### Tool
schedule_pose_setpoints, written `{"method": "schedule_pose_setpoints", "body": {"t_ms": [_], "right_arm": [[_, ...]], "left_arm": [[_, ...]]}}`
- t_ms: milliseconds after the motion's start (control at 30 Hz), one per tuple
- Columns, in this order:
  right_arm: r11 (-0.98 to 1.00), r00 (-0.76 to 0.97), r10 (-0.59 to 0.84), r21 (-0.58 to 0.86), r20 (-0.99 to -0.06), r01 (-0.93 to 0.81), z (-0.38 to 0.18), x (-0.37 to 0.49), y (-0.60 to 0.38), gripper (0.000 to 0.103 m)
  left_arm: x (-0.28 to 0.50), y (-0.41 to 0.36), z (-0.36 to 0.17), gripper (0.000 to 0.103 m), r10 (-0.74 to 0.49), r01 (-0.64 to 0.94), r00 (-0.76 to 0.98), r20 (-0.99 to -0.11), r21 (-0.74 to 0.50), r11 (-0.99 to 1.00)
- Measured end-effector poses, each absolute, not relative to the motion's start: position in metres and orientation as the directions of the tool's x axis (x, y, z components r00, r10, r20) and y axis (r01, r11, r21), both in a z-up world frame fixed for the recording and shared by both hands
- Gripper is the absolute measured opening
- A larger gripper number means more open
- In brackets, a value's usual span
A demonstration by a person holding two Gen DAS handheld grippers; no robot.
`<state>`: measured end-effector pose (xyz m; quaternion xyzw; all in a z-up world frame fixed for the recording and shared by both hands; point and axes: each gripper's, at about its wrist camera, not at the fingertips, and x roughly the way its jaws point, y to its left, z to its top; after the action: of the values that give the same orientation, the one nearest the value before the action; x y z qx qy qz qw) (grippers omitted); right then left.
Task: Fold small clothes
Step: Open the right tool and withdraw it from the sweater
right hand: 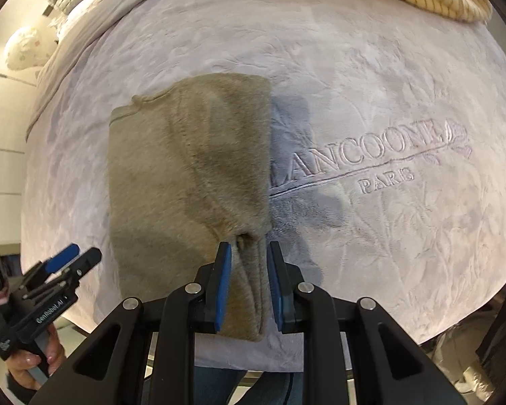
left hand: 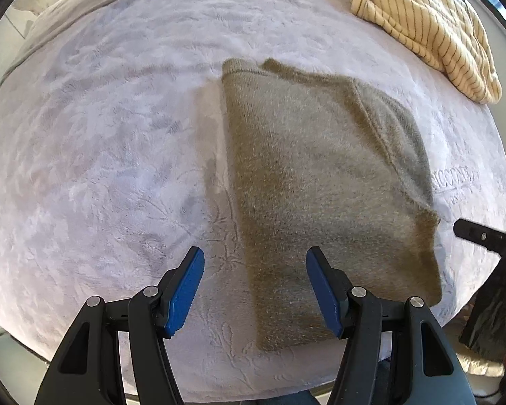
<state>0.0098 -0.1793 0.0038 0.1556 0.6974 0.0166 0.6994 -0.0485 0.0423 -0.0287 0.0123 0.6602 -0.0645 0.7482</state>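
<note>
A: What is seen at the left of the left wrist view?
B: Pale embossed bedding (left hand: pixel 101 135) is spread there. The left gripper (left hand: pixel 254 292) is held above it at the lower middle, its blue pads set well apart with nothing between them.
A: And the garment?
B: A folded olive-grey knit garment (left hand: pixel 320 175) is laid right of centre; a striped cream cloth (left hand: pixel 428 23) is bunched at the upper right.
A: In the right wrist view?
B: The right gripper (right hand: pixel 249 287) is seen at the lower middle, its jaws narrowed and pinched on a bunched corner of the garment's near edge.
</note>
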Motion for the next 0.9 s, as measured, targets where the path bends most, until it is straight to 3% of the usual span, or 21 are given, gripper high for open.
{"method": "schedule_pose_setpoints", "body": {"t_ms": [100,167,233,333,400,567,900], "right_arm": [[0.960,0.042,0.214,0.218,-0.976,0.173,0.014,0.011,-0.172,0.031],[0.969,0.057,0.185,0.192,-0.981,0.156,0.022,0.013,-0.168,0.058],[0.979,0.079,0.150,0.160,-0.986,0.128,0.031,0.014,-0.162,0.059],[0.985,0.091,0.126,0.136,-0.988,0.111,0.041,0.015,-0.158,0.061],[0.986,0.097,0.114,0.125,-0.989,0.108,0.046,0.016,-0.156,0.070],[0.988,0.116,0.097,0.110,-0.988,0.106,0.053,0.015,-0.151,0.079],[0.992,0.147,0.064,0.079,-0.987,0.101,0.063,0.015,-0.144,0.080]], "left_arm": [[-0.048,0.041,-0.019,0.064,-0.084,0.106,0.142,-0.986,-0.070,0.992],[-0.048,0.040,-0.010,0.064,-0.088,0.103,0.157,-0.984,-0.073,0.992],[-0.047,0.037,-0.004,0.064,-0.088,0.108,0.173,-0.981,-0.070,0.992],[-0.049,0.034,0.007,0.091,-0.085,0.118,0.201,-0.976,-0.062,0.991],[-0.051,0.030,0.012,0.091,-0.083,0.130,0.222,-0.971,-0.055,0.990],[-0.053,0.025,0.016,0.091,-0.087,0.129,0.213,-0.973,-0.060,0.990],[-0.053,0.023,0.023,0.091,-0.066,0.132,0.242,-0.968,-0.034,0.991]]}}
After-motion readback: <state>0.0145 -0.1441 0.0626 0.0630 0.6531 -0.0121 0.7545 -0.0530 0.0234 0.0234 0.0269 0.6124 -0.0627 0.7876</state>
